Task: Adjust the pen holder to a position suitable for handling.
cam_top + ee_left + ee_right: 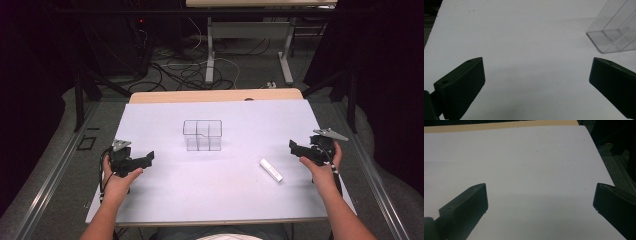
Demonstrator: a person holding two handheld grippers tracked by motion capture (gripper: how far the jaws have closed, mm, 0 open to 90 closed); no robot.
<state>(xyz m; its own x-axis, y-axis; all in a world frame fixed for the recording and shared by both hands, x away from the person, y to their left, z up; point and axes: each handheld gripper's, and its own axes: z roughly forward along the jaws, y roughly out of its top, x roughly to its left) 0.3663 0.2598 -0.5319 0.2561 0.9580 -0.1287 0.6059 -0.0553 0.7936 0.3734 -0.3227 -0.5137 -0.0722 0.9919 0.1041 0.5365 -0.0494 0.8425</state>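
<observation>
Both grippers, left gripper (145, 159) and right gripper (295, 147), gape released, flanking the clear plastic compartmented box (202, 135); the unlabelled white rectangular block (270, 170) lies nearer the right one.

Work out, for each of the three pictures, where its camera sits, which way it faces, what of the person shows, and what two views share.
High view: above the person's side, facing forward and down on the white tabletop; both forearms, the left gripper and the right gripper show.
Left gripper view: rides the left gripper, looking along its spread black jaws toward the clear plastic divided box.
Right gripper view: rides the right gripper, facing bare tabletop and its far wooden edge.
Shared: the box appears in the high and left gripper views.
</observation>
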